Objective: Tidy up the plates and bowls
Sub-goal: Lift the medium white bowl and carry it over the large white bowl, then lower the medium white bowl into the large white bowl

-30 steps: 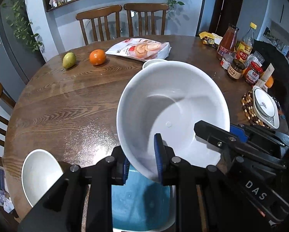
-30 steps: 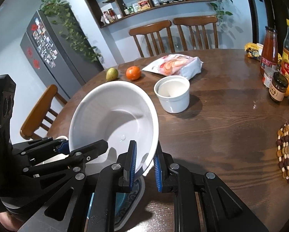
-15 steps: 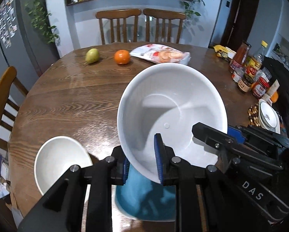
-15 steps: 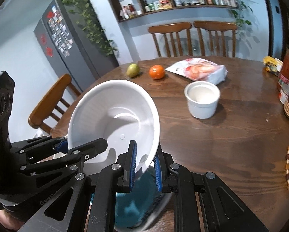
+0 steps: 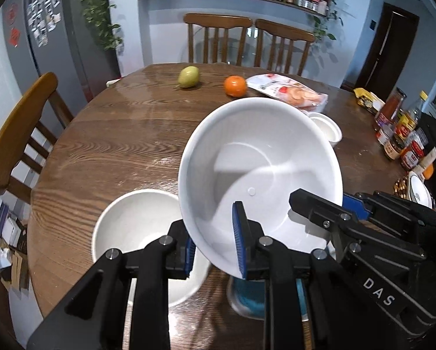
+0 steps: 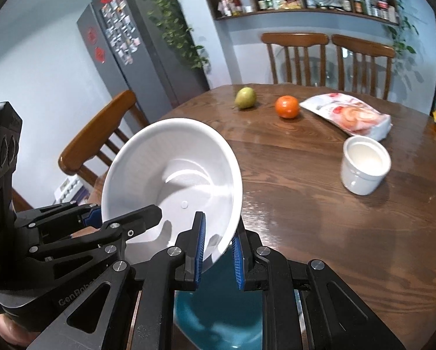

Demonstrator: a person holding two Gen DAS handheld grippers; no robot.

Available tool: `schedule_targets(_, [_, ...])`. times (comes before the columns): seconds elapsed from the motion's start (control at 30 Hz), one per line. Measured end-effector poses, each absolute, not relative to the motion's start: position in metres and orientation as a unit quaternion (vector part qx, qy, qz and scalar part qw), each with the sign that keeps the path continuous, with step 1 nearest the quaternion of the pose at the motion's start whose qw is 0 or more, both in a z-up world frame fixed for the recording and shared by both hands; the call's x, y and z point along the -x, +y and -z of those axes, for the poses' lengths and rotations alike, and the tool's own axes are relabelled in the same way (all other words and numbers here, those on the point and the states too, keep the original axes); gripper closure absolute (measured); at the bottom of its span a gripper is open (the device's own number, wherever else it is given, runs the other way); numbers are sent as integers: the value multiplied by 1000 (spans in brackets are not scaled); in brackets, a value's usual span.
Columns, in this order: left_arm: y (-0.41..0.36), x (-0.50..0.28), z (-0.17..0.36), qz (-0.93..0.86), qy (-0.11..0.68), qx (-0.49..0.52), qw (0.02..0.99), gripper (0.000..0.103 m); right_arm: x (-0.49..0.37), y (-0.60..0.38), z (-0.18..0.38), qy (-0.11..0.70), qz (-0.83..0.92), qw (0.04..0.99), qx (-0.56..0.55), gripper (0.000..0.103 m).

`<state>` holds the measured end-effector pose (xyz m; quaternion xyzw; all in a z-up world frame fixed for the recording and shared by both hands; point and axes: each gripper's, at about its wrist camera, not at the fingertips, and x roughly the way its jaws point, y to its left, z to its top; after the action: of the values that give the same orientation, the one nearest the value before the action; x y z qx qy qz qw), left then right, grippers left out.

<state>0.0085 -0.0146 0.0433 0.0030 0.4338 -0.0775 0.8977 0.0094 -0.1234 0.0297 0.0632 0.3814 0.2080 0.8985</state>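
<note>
Both grippers carry one large white bowl [image 5: 258, 169] tilted above the round wooden table [image 5: 107, 151]. My left gripper [image 5: 213, 248] is shut on the bowl's near rim, one blue pad inside and one outside. My right gripper [image 6: 218, 250] is shut on the opposite rim of the same bowl [image 6: 171, 180]. A smaller white bowl [image 5: 136, 233] sits on the table just left of and below the held one. A blue dish [image 6: 218, 315] lies under the grippers; in the left wrist view the blue dish [image 5: 247, 300] is mostly hidden.
A small white ceramic cup [image 6: 363, 166] stands to the right. A pear [image 5: 188, 76], an orange [image 5: 234, 86] and a snack bag [image 5: 287, 90] lie at the far side. Jars and bottles [image 5: 398, 134] and a patterned plate [image 5: 419, 192] crowd the right edge. Wooden chairs [image 5: 19, 134] ring the table.
Both grippers have carried the large bowl leftward across the table. The smaller white bowl has come closer beneath it, and the blue dish has slipped back under the fingers.
</note>
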Motion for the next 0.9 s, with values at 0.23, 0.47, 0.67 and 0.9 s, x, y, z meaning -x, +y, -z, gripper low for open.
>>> schedule_targets(0.23, [16,-11,-37,60,440,17,896,83,-15,-90,-26,393,-224,890,-48,83])
schedule_targets(0.47, [45,-11,-25,45,453,35,890,83,-23,-59,-18,412,-235,880,-35,83])
schedule_targets(0.67, [71,-11,-16,33,464,48,884,83,-26,-33,-9,428,-244,870,-22,83])
schedule_targets(0.9, [89,-9,-5,28,475,51,878,83,-28,-14,1,444,-249,861,-17,83])
